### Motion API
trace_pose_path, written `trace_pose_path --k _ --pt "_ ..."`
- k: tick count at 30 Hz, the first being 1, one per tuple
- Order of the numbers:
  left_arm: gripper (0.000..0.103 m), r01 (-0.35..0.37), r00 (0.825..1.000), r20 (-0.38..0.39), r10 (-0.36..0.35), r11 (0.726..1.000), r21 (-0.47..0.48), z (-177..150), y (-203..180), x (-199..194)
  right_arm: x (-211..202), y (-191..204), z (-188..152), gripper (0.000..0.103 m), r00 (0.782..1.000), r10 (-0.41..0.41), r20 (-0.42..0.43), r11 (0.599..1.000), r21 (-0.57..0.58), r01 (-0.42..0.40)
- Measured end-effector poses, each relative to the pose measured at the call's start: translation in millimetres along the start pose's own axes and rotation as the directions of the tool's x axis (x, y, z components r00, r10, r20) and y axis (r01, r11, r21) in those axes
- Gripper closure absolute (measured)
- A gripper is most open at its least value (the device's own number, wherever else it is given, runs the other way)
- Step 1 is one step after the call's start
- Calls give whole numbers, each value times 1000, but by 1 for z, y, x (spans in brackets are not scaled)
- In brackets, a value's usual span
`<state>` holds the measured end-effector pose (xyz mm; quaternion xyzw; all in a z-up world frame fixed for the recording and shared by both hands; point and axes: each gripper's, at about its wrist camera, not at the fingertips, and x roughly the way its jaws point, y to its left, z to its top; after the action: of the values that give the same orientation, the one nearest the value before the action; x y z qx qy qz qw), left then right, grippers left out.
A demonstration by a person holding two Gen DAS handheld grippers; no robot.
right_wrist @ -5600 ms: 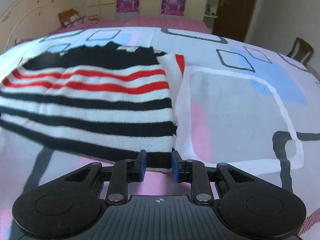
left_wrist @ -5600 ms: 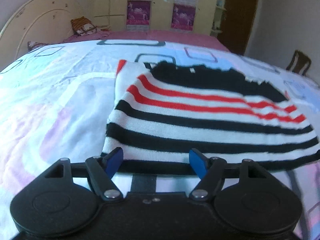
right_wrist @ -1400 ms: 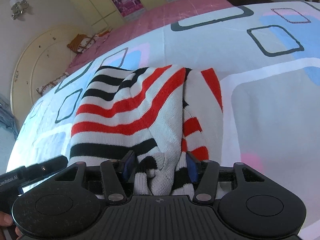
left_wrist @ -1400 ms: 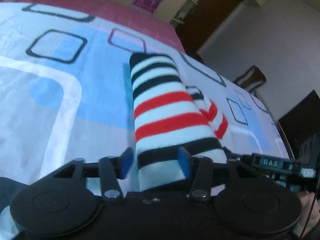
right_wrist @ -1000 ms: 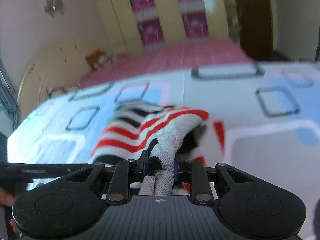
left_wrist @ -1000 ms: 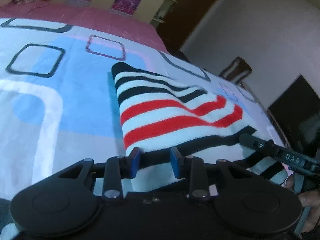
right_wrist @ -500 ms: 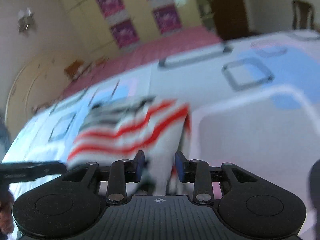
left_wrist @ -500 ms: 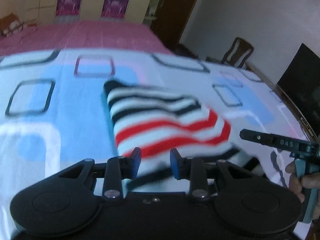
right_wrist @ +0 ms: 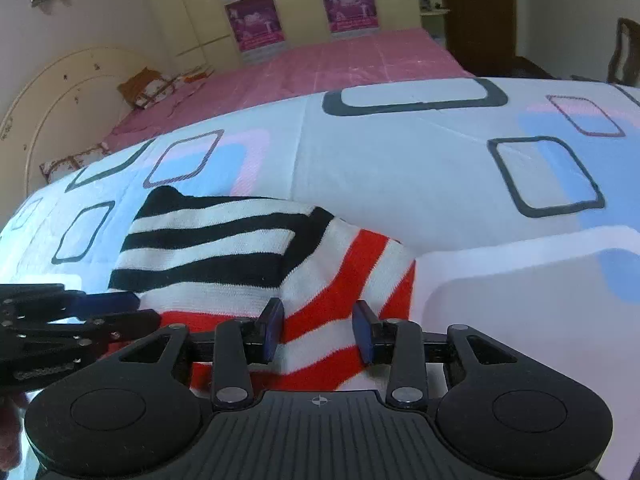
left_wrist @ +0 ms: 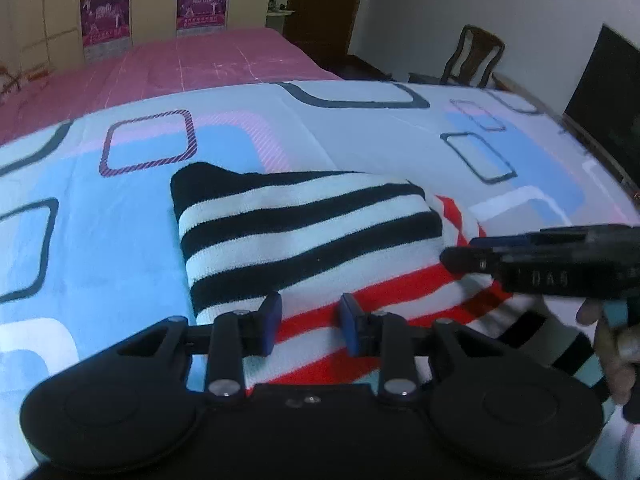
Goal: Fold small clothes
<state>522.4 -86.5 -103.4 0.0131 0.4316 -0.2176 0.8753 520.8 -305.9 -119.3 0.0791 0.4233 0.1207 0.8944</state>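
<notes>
A small knit sweater point(left_wrist: 304, 240) with black, white and red stripes lies folded over on the patterned bed sheet point(left_wrist: 100, 264); the black-and-white part lies on top of the red-striped part. It also shows in the right wrist view point(right_wrist: 224, 256). My left gripper point(left_wrist: 308, 322) is open just above the near red-striped edge, holding nothing. My right gripper point(right_wrist: 318, 330) is open over the red-striped part, holding nothing. The right gripper's body point(left_wrist: 552, 264) shows at the right of the left wrist view, and the left gripper's body point(right_wrist: 60, 320) at the left of the right wrist view.
The sheet point(right_wrist: 440, 184) has blue, pink and dark square outlines. A pink bedspread point(left_wrist: 160, 64) lies beyond. A wooden chair point(left_wrist: 476, 56), a dark door point(left_wrist: 320, 4) and a dark screen point(left_wrist: 608, 88) stand at the right. A headboard point(right_wrist: 48, 100) is at the left.
Both grippers held the sweater's edge, carried it over in a fold and laid it down. Both jaws have since opened and let go; the sweater now lies folded in half.
</notes>
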Motion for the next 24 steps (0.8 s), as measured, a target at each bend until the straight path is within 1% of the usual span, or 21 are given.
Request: trace_pose_path --k 1,2,4,5,6,7,8,9,10,11,12,14,15,16,17,18,19,21,22,23,24 --pt "73 18 1000 17 -18 1000 -16 0 5 -5 -1 3 0 66 1000 -8 2 1000 -19 8" --pt "73 32 998 54 -31 999 -27 0 10 -11 -4 5 3 66 1000 -13 13 1000 -20 13" --pt "73 20 992 125 -14 999 -47 0 22 -20 -12 9 11 66 998 -12 62 999 -35 14" --pt "73 15 990 140 -6 998 -68 1 27 -20 -14 12 16 66 997 -1 83 999 -47 5" --pt "73 17 991 133 -4 996 -93 3 33 -14 -10 15 21 66 996 10 83 998 -56 -5" --pt "73 24 994 109 -11 993 -119 6 37 -6 -2 16 26 66 997 15 70 998 -63 -10" --pt "73 43 996 85 -32 990 -132 8 38 4 8 20 29 66 999 9 49 997 -80 -5" --pt "73 59 997 57 -52 990 -129 8 36 14 19 21 29 66 1000 -21 19 995 -100 23" --pt "73 57 998 45 -52 992 -108 8 31 21 29 15 27 54 999 -44 -11 996 -80 43" --pt "73 43 998 54 -39 996 -81 10 24 22 28 6 30 49 998 -55 -11 998 -33 54" --pt "73 37 998 51 -34 997 -64 12 20 23 27 2 31 49 998 -56 -14 998 -7 56" --pt "73 49 998 52 -47 998 -44 16 20 19 23 2 30 49 998 -64 -10 998 -10 64" --pt "73 60 996 74 -56 997 -45 17 24 15 20 5 32 51 998 -61 -5 998 -15 61" --pt "73 65 993 103 -60 997 -52 20 31 12 17 8 35 63 998 -53 17 998 -19 54" --pt "73 65 990 128 -57 996 -63 23 37 13 15 12 41 68 998 -43 39 999 -24 44" --pt "73 70 990 131 -60 995 -73 27 42 16 15 16 47 74 998 -31 56 999 -27 33" --pt "73 67 991 125 -56 994 -83 33 47 23 19 21 53 75 998 -12 56 999 -37 14" --pt "73 80 991 116 -68 992 -99 42 52 38 39 35 65 75 1000 24 12 995 -94 -23" --pt "73 94 993 84 -84 989 -117 45 56 51 53 40 67 75 1000 0 -26 991 -130 -3" --pt "73 113 993 61 -106 985 -128 47 57 61 71 41 66 76 996 -63 -65 985 -163 52" --pt "73 123 991 68 -116 984 -126 49 56 64 77 39 63 77 996 -77 -53 984 -163 67"
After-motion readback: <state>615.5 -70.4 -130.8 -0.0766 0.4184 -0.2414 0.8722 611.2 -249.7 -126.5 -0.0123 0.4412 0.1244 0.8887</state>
